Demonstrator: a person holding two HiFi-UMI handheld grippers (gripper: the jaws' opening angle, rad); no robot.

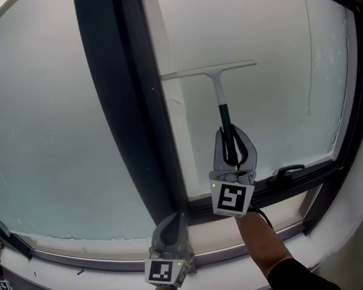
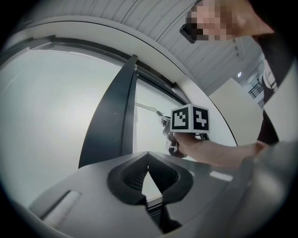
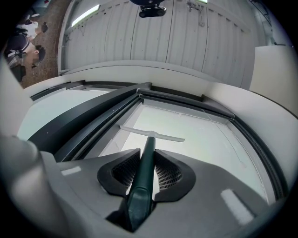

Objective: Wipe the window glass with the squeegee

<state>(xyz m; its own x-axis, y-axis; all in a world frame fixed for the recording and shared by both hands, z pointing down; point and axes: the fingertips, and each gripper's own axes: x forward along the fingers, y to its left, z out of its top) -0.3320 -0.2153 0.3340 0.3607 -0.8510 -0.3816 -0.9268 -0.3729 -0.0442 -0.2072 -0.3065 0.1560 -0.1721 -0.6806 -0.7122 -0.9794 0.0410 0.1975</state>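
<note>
The left gripper is hanging by the pale sill, ribbed jaws meeting on nothing. The right gripper is clamping the squeegee by its smooth dark-green handle, the thin T-shaped blade lying against the frosted window glass.

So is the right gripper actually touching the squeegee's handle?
Touching. The right gripper view shows the fingers of the right gripper closed against both sides of the squeegee's dark green handle, which runs between them.

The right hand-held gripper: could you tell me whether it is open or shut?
Shut on the squeegee: the right hand-held gripper clamps its dark green handle between both jaws.
</note>
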